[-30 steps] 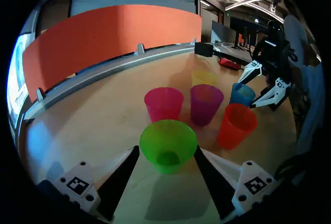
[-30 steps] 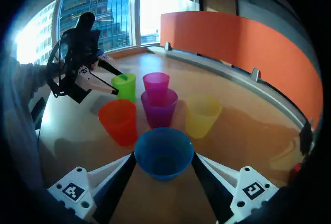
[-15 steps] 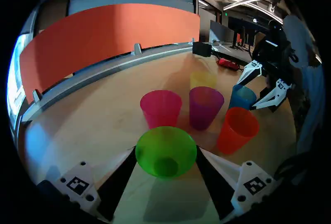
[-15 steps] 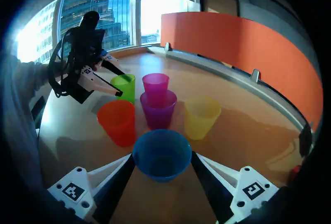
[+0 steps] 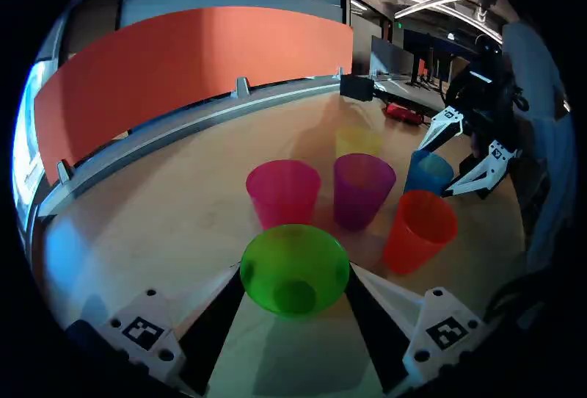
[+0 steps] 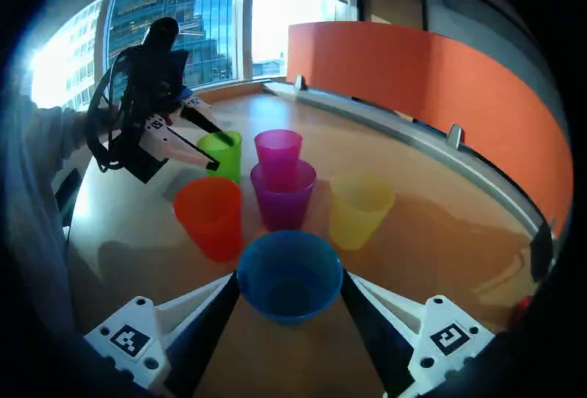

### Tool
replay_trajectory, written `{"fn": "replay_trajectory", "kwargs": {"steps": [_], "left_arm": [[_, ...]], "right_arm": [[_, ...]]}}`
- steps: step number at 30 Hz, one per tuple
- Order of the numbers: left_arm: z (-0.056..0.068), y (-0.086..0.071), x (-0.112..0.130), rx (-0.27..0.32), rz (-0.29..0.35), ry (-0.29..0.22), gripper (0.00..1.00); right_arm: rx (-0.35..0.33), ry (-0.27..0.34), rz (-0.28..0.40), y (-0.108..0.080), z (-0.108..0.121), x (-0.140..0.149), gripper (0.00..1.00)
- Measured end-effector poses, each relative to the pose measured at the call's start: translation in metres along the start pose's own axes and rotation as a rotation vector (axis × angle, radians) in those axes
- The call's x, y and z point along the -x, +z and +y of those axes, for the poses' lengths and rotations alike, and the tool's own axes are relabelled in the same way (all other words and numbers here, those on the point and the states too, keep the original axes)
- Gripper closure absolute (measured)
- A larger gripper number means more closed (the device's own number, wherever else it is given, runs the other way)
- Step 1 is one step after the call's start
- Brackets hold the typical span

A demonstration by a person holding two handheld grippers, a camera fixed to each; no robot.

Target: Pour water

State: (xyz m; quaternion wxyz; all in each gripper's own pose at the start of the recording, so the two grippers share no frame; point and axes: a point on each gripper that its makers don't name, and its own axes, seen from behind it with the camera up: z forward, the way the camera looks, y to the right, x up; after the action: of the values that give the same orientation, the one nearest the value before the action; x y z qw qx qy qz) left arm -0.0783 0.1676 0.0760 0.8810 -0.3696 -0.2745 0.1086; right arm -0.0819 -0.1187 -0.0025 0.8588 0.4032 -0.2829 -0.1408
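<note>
Left tool (image 5: pixel 293 272) grips the green cup (image 5: pixel 295 284), right tool (image 6: pixel 290 277) grips the blue cup (image 6: pixel 290 288). The 2 cups sit upright, so the pour itself looks not yet begun.

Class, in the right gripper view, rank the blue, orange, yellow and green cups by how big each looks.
1. blue cup: largest, but nearest the camera.
2. orange cup and yellow cup: alike, so not ranked.
3. green cup: smallest, and farthest off.
Nearness may explain all of it.

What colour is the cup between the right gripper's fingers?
Blue: the blue plastic cup shows best in the right gripper view.
</note>
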Motion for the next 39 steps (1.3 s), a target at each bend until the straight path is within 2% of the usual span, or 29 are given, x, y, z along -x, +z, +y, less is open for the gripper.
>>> {"fn": "replay_trajectory", "kwargs": {"steps": [5, 18, 29, 39], "left_arm": [[0.000, -0.002, 0.000, 0.001, 0.005, -0.004, 0.11], [0.003, -0.016, -0.011, -0.005, 0.035, -0.008, 0.11], [0.009, -0.040, -0.034, -0.025, 0.107, -0.012, 0.11], [0.013, -0.071, -0.060, -0.061, 0.179, -0.009, 0.11]], "right_arm": [[0.006, -0.004, 0.001, 0.001, 0.000, 0.000, 0.07], [0.024, 0.004, 0.026, -0.002, 0.000, -0.002, 0.08], [0.050, 0.036, 0.145, -0.031, 0.002, -0.047, 0.08], [0.074, 0.001, 0.201, -0.053, -0.002, -0.076, 0.08]]}}
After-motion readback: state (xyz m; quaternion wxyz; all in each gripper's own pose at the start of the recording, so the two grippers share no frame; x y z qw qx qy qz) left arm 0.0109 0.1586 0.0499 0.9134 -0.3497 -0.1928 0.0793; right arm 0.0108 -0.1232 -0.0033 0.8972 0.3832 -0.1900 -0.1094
